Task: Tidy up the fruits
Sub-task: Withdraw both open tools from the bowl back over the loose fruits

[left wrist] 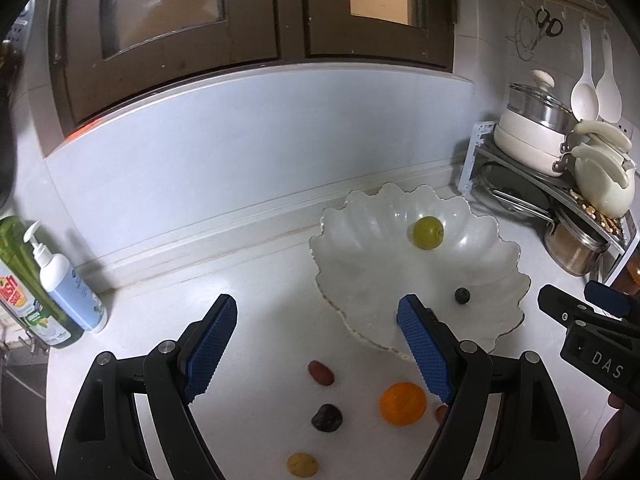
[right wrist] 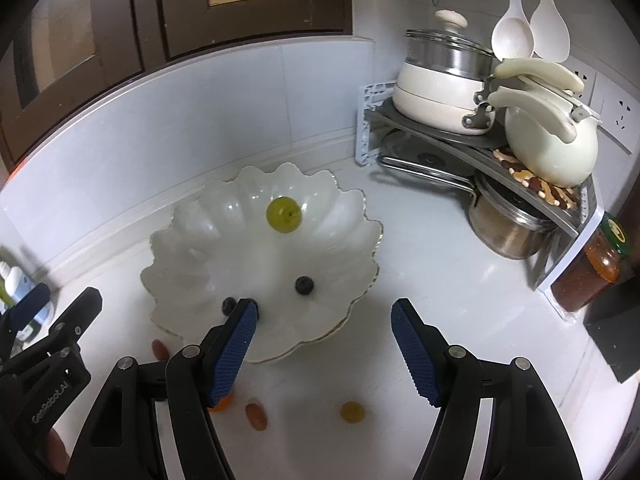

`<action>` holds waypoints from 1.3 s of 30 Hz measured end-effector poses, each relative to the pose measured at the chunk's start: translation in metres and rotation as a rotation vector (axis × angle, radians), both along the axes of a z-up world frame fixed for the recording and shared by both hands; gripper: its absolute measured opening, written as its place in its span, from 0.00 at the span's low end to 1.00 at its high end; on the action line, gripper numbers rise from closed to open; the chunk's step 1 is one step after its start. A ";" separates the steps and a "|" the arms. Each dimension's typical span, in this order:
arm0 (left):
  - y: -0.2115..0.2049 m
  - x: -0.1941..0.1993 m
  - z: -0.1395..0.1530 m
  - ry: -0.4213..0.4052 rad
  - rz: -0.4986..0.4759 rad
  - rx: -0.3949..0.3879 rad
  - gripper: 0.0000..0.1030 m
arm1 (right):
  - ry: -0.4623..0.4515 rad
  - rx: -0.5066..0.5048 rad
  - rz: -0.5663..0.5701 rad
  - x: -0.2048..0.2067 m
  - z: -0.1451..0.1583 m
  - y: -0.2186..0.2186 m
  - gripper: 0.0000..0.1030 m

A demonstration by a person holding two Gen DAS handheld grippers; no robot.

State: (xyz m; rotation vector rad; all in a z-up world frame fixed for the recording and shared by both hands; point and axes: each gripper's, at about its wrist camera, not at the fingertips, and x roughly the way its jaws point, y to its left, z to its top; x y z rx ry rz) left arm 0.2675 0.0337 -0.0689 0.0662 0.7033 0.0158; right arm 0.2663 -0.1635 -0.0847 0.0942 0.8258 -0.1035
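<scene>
Fruits lie partly inside and partly outside a white scalloped shell-shaped bowl (left wrist: 504, 280) that stands on the glossy white worktop (left wrist: 248, 280) near a pale tiled back wall. Inside the bowl rest a round yellow-green fruit (left wrist: 428, 233) towards the far side and a small dark blueberry (left wrist: 462, 295) nearer the front; the right wrist view shows a second blueberry (right wrist: 229, 305) just behind one blue pad. In front of the bowl, loose on the worktop, sit a round orange fruit (left wrist: 402, 403), a reddish-brown oval fruit (left wrist: 320, 373), a dark purple wrinkled fruit (left wrist: 327, 417) and a small tan-yellow fruit (left wrist: 302, 465), all apart from one another.

Both black tools with blue ribbed pads hang above the worktop with jaws apart and nothing between them: the left tool (left wrist: 318, 344) over the loose fruits, the right tool (right wrist: 324, 352) over the bowl's front rim.

Dark brown cabinet doors (left wrist: 192, 12) hang above the wall. At the left stand a green bottle (left wrist: 24, 280) and a white pump bottle (left wrist: 68, 284). In the right corner a grey rack (right wrist: 460, 140) carries a cream pot with a glass lid (right wrist: 440, 80) and a cream kettle (right wrist: 548, 144); white spoons (right wrist: 516, 28) hang above it.
</scene>
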 end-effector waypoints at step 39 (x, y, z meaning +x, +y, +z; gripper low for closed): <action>0.031 -0.062 -0.050 -0.032 -0.045 0.007 0.80 | 0.004 -0.031 0.129 -0.043 -0.048 0.048 0.69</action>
